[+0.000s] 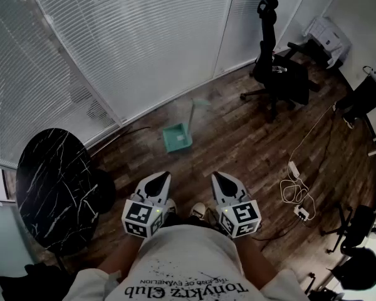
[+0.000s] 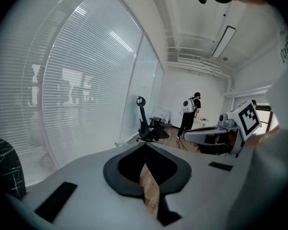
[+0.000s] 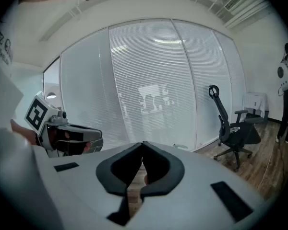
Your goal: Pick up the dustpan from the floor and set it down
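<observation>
1. A black marble-topped round table (image 1: 50,180) stands near the person on the left, well apart from the dustpan and out of the way.
2. The left gripper (image 1: 162,177) is held low in front of the person. Its jaws are pressed together with nothing between them.
3. The teal dustpan (image 1: 177,138) lies on the wooden floor (image 1: 238,143), farther off than both grippers and close to the window blinds (image 1: 131,36). It looks like thin moulded plastic, so probably light, stiff and a little slippery. Its thin upright handle (image 1: 192,113) seems the best place to grip, though the pan may swing.
4. The right gripper (image 1: 219,177) is likewise clenched and empty, so the jaws must open before any grasp.
5. A black office chair (image 1: 279,74) stands far right. A white power strip (image 1: 294,169) with cables lies on the floor to the right. Neither blocks the approach.
</observation>
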### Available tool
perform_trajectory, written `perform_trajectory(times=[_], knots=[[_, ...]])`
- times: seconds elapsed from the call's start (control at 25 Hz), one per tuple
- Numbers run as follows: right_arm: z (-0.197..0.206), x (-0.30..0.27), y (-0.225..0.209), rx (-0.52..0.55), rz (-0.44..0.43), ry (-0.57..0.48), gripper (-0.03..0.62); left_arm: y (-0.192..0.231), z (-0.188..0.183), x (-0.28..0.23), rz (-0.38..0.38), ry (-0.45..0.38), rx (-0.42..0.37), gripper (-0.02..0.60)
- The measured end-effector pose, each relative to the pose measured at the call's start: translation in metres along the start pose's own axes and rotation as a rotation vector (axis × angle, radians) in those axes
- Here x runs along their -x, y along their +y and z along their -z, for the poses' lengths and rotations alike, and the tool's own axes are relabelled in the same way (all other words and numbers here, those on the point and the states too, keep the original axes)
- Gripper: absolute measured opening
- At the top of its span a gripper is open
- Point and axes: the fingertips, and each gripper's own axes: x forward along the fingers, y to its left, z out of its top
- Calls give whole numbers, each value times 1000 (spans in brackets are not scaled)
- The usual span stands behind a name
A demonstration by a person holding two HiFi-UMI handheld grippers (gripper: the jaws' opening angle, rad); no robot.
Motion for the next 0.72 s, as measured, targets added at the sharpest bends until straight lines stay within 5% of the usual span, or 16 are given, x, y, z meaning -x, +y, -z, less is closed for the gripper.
perform_trajectory(times=[0.72], knots=[[-8,-7,-8,-80,34,-66,25,13,-4,1,-5,-1,6,23]])
